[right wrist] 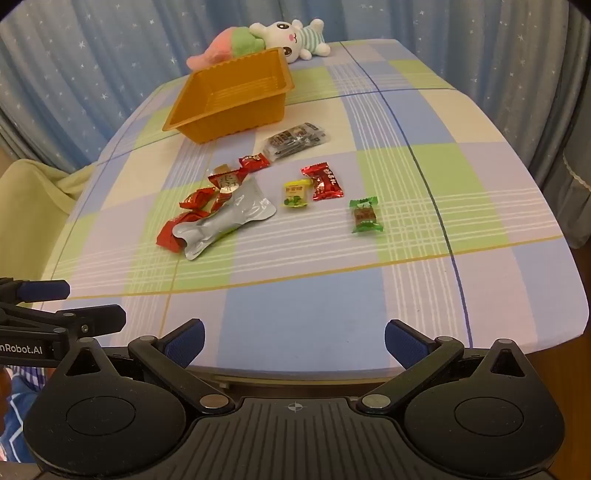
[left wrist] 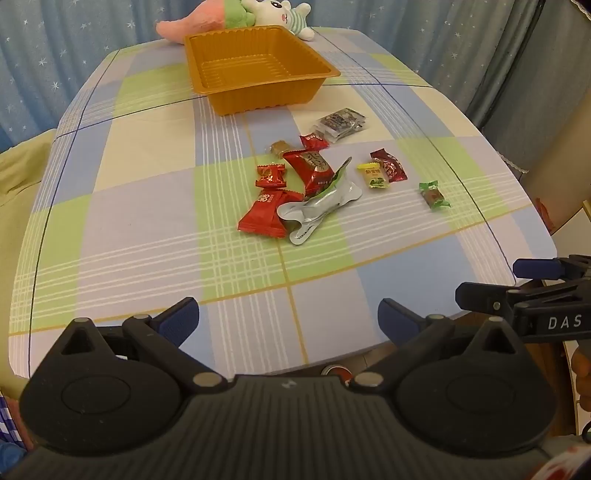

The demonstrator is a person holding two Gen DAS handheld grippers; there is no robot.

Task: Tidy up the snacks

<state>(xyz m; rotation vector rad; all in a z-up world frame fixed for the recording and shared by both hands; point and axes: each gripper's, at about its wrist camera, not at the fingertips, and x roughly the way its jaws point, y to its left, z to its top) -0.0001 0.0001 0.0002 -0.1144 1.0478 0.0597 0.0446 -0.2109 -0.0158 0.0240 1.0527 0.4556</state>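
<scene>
An empty orange plastic tray (left wrist: 258,92) (right wrist: 207,122) stands at the far side of the checked table. Several snack packets lie loose in the middle: red packets (left wrist: 263,218) (right wrist: 168,236), a silver pouch (left wrist: 321,206) (right wrist: 229,218), a yellow candy (left wrist: 376,176) (right wrist: 295,194), a dark red candy (left wrist: 389,165) (right wrist: 325,182), a green candy (left wrist: 434,195) (right wrist: 365,216) and a clear dark packet (left wrist: 341,123) (right wrist: 295,140). My left gripper (left wrist: 288,321) (right wrist: 70,302) and right gripper (right wrist: 293,343) (left wrist: 487,280) are both open and empty, near the table's front edge, well short of the snacks.
Plush toys, a pink one (left wrist: 192,22) (right wrist: 221,51) and a white rabbit (left wrist: 280,14) (right wrist: 291,37), lie behind the tray at the far edge. Blue starred curtains surround the table. A pale yellow cushion (right wrist: 33,206) sits at the left.
</scene>
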